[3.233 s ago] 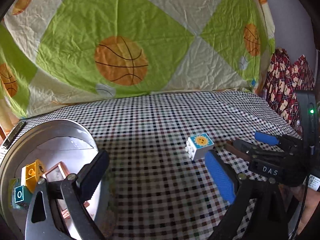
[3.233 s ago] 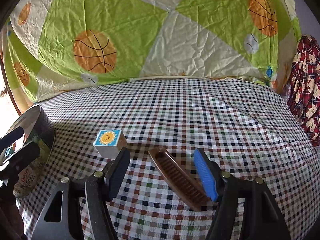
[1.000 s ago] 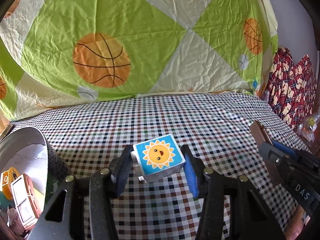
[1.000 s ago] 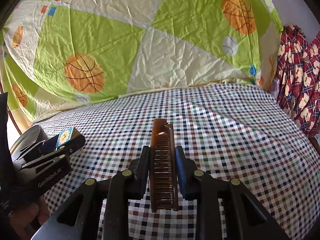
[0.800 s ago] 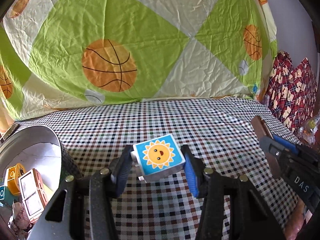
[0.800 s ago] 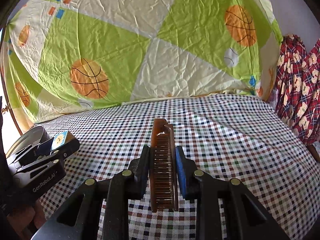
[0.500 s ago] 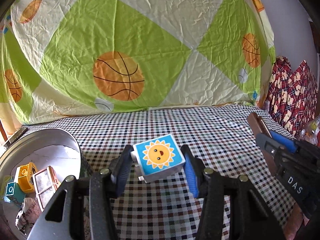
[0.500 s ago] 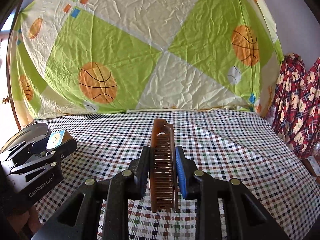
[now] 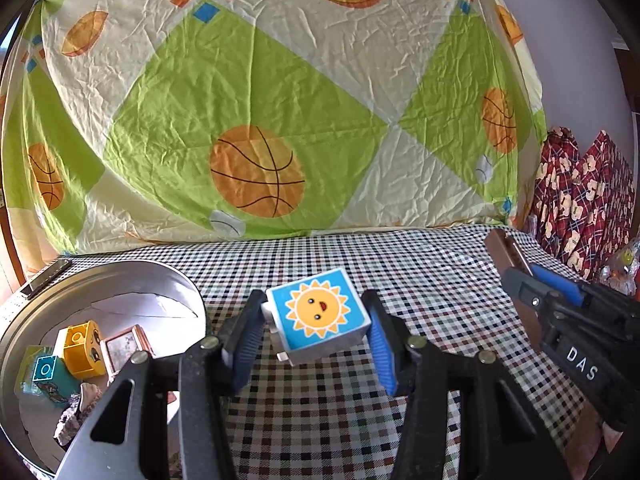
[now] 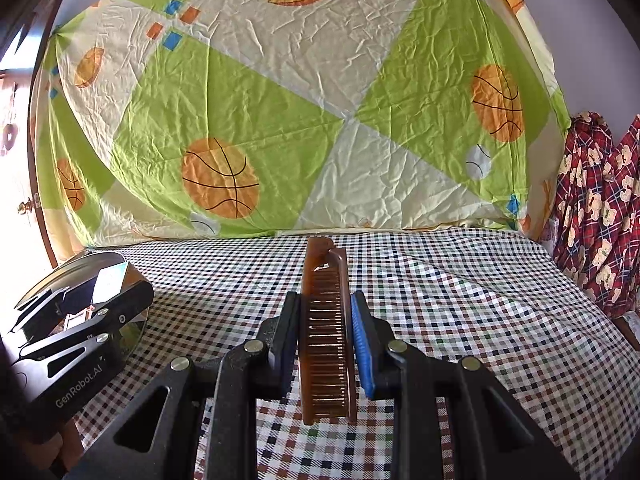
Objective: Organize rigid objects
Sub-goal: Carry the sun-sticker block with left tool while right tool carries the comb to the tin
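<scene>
Grip unchanged from the previous frames: left gripper (image 9: 314, 338) stays clamped on the white plastic cube with a blue sun sticker (image 9: 318, 316), lifted clear of the checked cloth (image 9: 420, 280), now nearer the round metal tin (image 9: 100, 280). Right gripper (image 10: 326, 344) stays clamped on the ribbed brown plastic comb (image 10: 326, 332).

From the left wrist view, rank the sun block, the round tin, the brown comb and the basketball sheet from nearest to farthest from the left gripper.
1. sun block: clamped between the fingers of the left gripper.
2. round tin: just left of the gripper, on the checked cloth.
3. brown comb: off to the right, held in the right gripper.
4. basketball sheet: hanging at the back.
</scene>
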The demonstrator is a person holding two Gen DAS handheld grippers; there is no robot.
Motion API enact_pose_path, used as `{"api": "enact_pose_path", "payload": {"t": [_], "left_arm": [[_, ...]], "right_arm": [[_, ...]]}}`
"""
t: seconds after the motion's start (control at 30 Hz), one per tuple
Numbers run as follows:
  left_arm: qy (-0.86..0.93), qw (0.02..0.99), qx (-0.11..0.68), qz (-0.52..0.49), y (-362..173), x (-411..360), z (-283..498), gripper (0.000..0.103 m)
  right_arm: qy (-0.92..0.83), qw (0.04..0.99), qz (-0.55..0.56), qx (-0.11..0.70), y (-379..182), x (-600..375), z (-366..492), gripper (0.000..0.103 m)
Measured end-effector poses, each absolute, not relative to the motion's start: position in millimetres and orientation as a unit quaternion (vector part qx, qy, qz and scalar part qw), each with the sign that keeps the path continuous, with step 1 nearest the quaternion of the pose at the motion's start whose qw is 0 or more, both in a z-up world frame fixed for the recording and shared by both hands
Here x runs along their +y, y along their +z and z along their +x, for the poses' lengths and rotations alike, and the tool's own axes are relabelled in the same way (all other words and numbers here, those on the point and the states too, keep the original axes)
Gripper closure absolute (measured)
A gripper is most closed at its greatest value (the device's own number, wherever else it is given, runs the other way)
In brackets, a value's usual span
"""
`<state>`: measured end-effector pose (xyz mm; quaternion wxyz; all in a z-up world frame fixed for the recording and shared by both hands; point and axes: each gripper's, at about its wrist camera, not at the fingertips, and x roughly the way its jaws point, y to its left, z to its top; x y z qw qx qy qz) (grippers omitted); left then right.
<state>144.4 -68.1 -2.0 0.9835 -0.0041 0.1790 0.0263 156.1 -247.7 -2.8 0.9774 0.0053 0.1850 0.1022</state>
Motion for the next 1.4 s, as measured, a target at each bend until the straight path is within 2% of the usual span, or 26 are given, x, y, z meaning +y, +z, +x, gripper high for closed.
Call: {"api": "enact_pose_path", "payload": {"t": [0.37,1.4], "left_arm": [[0.030,0.986,0.163,-0.005,0.0,-59.9,127.9,0.054],[0.043,0.990,0.131,-0.019,2.7,-34.2,94.8,0.054]], "right_arm": [[0.109,0.982,-0.001,0.152,0.4,-232.9,138.5,0.075],[0.153,0.977,0.016,0.149,0.3,-213.0,127.6,0.075]]}}
